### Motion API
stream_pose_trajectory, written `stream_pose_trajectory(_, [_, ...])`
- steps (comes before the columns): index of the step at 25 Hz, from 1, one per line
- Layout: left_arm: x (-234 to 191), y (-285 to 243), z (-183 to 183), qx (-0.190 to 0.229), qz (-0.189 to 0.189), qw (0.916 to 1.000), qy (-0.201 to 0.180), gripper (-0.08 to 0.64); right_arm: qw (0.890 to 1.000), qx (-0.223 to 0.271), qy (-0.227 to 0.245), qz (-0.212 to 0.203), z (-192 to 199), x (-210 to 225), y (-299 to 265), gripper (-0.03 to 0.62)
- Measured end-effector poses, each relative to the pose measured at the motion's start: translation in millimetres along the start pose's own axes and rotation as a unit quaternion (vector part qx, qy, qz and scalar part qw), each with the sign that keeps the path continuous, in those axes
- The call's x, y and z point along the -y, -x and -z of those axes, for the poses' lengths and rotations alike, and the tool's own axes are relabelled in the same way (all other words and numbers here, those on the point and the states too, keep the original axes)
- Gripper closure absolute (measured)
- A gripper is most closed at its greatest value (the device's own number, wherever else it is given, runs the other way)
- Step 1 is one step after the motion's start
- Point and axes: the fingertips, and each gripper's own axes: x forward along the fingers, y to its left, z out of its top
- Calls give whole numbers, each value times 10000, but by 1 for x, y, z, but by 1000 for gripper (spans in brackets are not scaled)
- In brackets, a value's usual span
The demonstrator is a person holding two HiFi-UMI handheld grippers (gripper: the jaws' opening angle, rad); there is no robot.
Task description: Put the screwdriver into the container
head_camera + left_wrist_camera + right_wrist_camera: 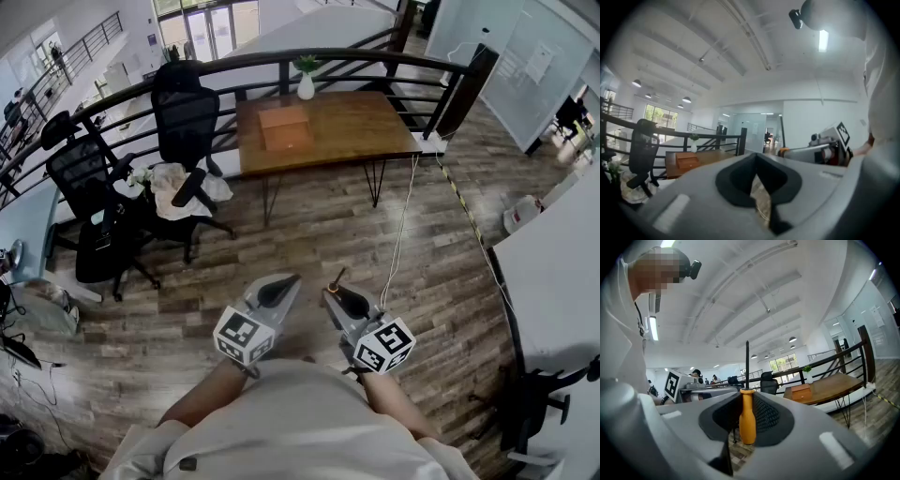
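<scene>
My right gripper [339, 295] is shut on a screwdriver [747, 416] with an orange handle. The handle stands upright between the pads and its thin dark shaft points up past the jaws. In the head view the screwdriver [335, 279] pokes out above the right jaws. My left gripper [281, 286] is beside it, its jaws drawn together with nothing in them. A brown wooden box, the container [284, 128], sits on the wooden table [375, 127] well ahead of both grippers. The container [801, 392] also shows in the right gripper view, and the container [686, 161] in the left one.
Two black office chairs [187, 122] with white cloth stand left of the table. A black railing [375, 58] runs behind it. A white vase with a plant [306, 84] is at the table's far edge. A cable [401, 225] crosses the wood floor. A white desk [558, 281] is at right.
</scene>
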Motion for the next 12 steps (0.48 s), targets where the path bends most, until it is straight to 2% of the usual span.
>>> stream_pose_trajectory(7, [-3, -5, 1, 3, 107, 9999, 0, 557, 9999, -6, -88, 105, 3, 7, -3, 515])
stream_pose_trajectory(12, [-22, -8, 1, 21, 125, 9999, 7, 557, 9998, -3, -72, 162, 2, 13, -19, 515])
